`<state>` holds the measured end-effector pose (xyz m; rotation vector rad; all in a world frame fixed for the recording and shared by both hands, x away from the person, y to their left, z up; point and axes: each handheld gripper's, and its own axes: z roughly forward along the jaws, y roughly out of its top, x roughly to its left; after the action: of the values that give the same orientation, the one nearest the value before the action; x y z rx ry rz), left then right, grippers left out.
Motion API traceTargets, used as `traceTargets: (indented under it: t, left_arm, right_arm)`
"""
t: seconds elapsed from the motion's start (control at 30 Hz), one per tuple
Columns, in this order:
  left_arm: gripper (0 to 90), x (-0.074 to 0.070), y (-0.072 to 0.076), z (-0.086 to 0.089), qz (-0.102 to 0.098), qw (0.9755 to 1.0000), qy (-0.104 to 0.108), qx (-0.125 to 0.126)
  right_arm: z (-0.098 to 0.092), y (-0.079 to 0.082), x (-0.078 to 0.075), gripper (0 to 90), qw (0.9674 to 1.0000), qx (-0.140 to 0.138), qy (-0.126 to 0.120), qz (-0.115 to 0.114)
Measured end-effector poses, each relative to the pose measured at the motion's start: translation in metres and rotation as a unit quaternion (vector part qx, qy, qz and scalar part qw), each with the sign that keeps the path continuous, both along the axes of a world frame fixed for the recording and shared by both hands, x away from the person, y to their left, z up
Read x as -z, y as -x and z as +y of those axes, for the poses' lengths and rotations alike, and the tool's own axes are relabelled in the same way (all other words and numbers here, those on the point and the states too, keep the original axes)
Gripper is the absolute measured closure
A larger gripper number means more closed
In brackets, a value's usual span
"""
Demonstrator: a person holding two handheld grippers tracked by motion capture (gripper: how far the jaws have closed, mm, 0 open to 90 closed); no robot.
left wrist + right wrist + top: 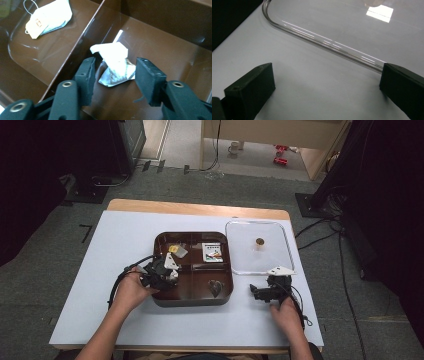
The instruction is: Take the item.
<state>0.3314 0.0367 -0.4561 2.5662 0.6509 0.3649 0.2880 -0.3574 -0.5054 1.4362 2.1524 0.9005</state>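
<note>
While left tongs straddle the wrapper in the tray's near-left compartment, pads not yet pressing it: grasp step in hand. Next, calls for closing fully, then lifting clear of the divider. Right tongs released, resting on the tabletop by the clear lid. Farther back, tea bag and packet.

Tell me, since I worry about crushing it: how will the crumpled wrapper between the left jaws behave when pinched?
The wrapper looks like thin creased foil and paper, so it will probably crumple further rather than resist. It seems very light and might slide on the glossy tray if nudged. The left gripper stands open around it, pads not yet pressing.
</note>
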Motion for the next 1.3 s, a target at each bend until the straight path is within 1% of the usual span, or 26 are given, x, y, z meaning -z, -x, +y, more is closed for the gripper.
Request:
traceTargets:
  t: [0.13,0.17,0.2,0.3,0.33,0.53,0.6,0.87,0.97,1.07,1.1,1.13,1.17,1.2,1.23,1.27,1.3]
  left_arm:
    - [60.5,0.000,-0.001,0.002,-0.001,1.0000,-0.001,-0.002]
    - [60.5,0.000,-0.002,0.003,0.001,1.0000,0.001,-0.004]
    - [65.6,0.001,-0.004,0.006,0.008,0.9999,0.006,-0.011]
    - [68.7,0.000,-0.008,0.010,0.027,0.9991,0.023,-0.025]
    - [69.6,0.000,-0.009,0.011,0.030,0.9988,0.026,-0.027]
    - [73.4,-0.001,-0.011,0.012,0.039,0.9983,0.031,-0.032]
    - [75.0,-0.001,-0.013,0.012,0.045,0.9977,0.034,-0.038]
    - [76.2,-0.002,-0.013,0.014,0.045,0.9976,0.041,-0.032]
    - [76.2,-0.004,-0.013,0.015,0.043,0.9974,0.049,-0.033]
    - [76.1,-0.005,-0.013,0.017,0.041,0.9973,0.052,-0.032]
    - [76.1,-0.007,-0.013,0.019,0.041,0.9969,0.058,-0.034]
    - [76.1,-0.007,-0.013,0.019,0.041,0.9969,0.058,-0.034]
    - [76.0,-0.008,-0.013,0.021,0.041,0.9964,0.065,-0.035]
    - [76.0,-0.008,-0.013,0.021,0.041,0.9964,0.065,-0.035]
    - [76.0,-0.010,-0.013,0.023,0.040,0.9960,0.072,-0.034]
    - [76.0,-0.010,-0.013,0.023,0.040,0.9960,0.072,-0.034]
    - [76.0,-0.012,-0.012,0.025,0.038,0.9956,0.078,-0.036]
  right_arm:
    - [0.000,0.000,0.000,0.0,1.0000,0.000,0.000,-0.001]
    - [0.000,0.000,0.000,0.0,1.0000,0.000,0.000,-0.001]
    - [0.000,0.000,0.000,0.0,1.0000,0.000,0.000,0.000]
    - [0.000,0.000,0.000,0.0,1.0000,0.000,0.000,0.000]
    - [0.000,0.000,0.000,0.0,1.0000,0.000,0.000,0.000]
    - [0.000,0.000,0.000,0.0,1.0000,0.000,0.000,0.000]
    - [0.000,0.000,0.000,0.0,1.0000,0.000,0.000,0.000]
    - [0.000,0.000,0.000,0.0,1.0000,0.000,0.000,-0.001]
    - [0.000,0.000,0.000,0.0,1.0000,0.000,0.000,-0.001]
    - [0.000,0.000,0.000,0.0,1.0000,0.000,0.001,-0.001]
    - [0.000,0.000,0.000,0.0,1.0000,0.000,0.000,-0.001]
    - [0.000,0.000,0.000,0.0,1.0000,0.000,0.000,-0.001]
    - [0.000,0.000,0.000,0.0,1.0000,0.000,0.000,0.000]
    - [0.000,0.000,0.000,0.0,1.0000,0.000,0.000,0.000]
    - [0.000,0.000,0.000,0.0,1.0000,0.000,0.001,-0.001]
    - [0.000,0.000,0.000,0.0,1.0000,0.000,0.001,-0.001]
    - [0.000,0.000,0.000,0.0,1.0000,0.000,0.000,0.000]
